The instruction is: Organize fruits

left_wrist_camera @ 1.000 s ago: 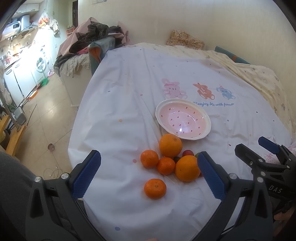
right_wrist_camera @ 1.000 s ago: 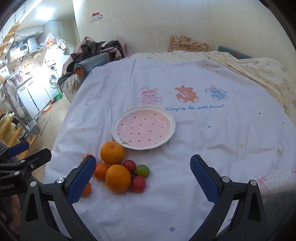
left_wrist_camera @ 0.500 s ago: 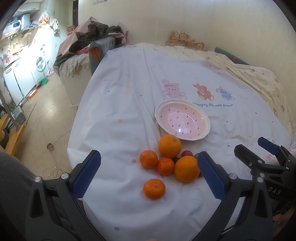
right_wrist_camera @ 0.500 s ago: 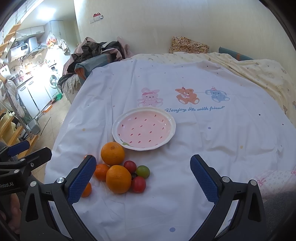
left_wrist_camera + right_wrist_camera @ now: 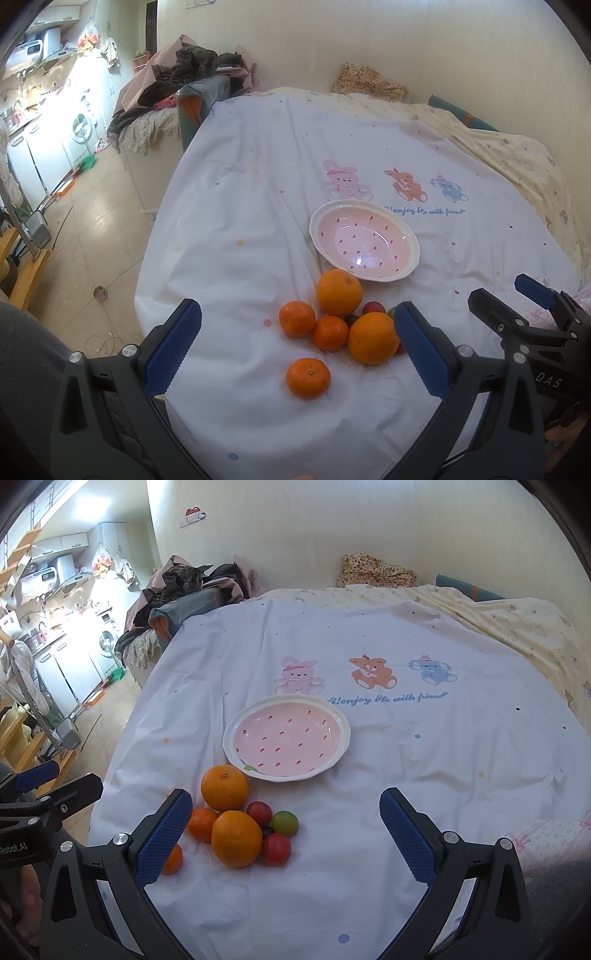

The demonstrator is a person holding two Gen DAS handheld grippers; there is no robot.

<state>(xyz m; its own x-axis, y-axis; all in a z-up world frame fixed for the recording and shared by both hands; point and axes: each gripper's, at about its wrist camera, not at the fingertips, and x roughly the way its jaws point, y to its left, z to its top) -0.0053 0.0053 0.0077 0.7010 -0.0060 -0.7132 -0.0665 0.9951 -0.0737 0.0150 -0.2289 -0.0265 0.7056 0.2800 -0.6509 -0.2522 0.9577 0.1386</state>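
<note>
A pink strawberry-print bowl [image 5: 365,240] [image 5: 287,737] sits empty on the white sheet. In front of it lie two big oranges [image 5: 339,291] [image 5: 373,338], three small mandarins [image 5: 308,377] [image 5: 296,318] [image 5: 330,333], red tomatoes [image 5: 276,848] [image 5: 259,812] and a green one [image 5: 284,822]. My left gripper [image 5: 295,349] is open and empty, above the near mandarins. My right gripper [image 5: 286,829] is open and empty, above the tomatoes and the near orange [image 5: 236,838].
The fruit lies near the bed's front left corner; the sheet [image 5: 406,757] drops to the tiled floor [image 5: 85,236] on the left. A heap of clothes [image 5: 184,74] and a kitchen counter lie beyond. Pillows [image 5: 376,570] rest against the far wall.
Both views have shifted slightly; the grippers stay open and the fruit and bowl have not moved.
</note>
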